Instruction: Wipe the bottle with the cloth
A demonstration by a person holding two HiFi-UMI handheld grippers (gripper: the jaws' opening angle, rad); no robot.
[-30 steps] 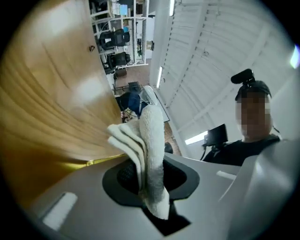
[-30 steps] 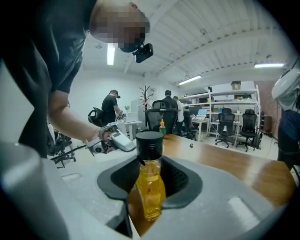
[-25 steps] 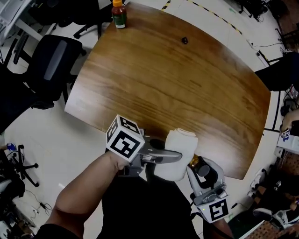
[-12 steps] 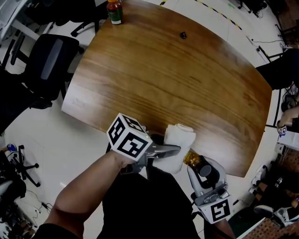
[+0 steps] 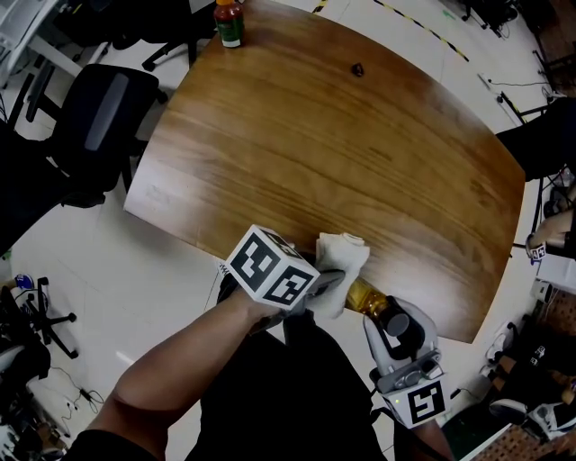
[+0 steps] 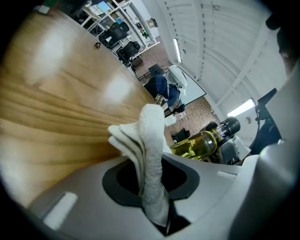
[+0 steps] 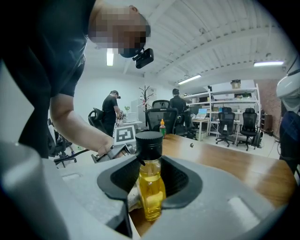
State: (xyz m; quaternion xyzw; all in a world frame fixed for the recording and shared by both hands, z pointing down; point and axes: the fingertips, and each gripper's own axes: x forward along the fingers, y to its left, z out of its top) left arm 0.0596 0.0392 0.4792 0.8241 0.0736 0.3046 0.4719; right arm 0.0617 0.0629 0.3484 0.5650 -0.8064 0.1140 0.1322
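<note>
My left gripper (image 5: pixel 327 282) is shut on a folded white cloth (image 5: pixel 340 259), which stands up between its jaws (image 6: pixel 149 154). My right gripper (image 5: pixel 380 312) is shut on a small bottle (image 5: pixel 366 295) of yellow liquid with a black cap, gripping it by the body (image 7: pixel 150 190). The bottle hangs over the near edge of the wooden table (image 5: pixel 342 153). In the head view the cloth lies against the bottle's end away from the cap. In the left gripper view the bottle (image 6: pixel 202 143) shows just right of the cloth.
An orange-capped bottle (image 5: pixel 229 22) stands at the table's far left corner, and a small dark object (image 5: pixel 357 69) lies near the far edge. Office chairs (image 5: pixel 99 126) stand left of the table. People and chairs (image 7: pixel 177 110) fill the room beyond.
My left gripper has sunk and tilted with the cloth, sliding it off the bottle's neck so more yellow glass shows. The right gripper and bottle have stayed put.
</note>
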